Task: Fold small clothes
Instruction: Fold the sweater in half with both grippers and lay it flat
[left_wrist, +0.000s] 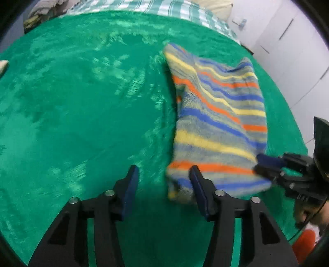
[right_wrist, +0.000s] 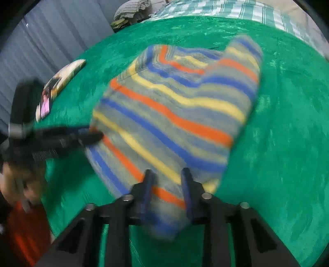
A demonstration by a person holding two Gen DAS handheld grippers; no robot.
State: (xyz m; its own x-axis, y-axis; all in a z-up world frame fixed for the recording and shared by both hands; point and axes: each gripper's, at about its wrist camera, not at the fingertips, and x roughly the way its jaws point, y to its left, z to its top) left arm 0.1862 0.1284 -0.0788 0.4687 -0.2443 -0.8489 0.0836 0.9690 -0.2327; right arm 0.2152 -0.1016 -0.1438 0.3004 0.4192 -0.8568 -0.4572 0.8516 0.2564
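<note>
A small striped knit garment in grey, blue, orange and yellow lies on the green blanket. My left gripper is open just left of the garment's near edge, its right finger touching the cloth. My right gripper has the garment's near edge between its fingers, which stand a little apart; it also shows in the left wrist view at the near right corner of the cloth. The left gripper shows in the right wrist view at the garment's left edge. The view is blurred.
A book or magazine lies at the blanket's left edge. A checked bedsheet and piled clothes lie beyond the blanket. White cabinet doors stand at the right. Something orange-red is at the near edge.
</note>
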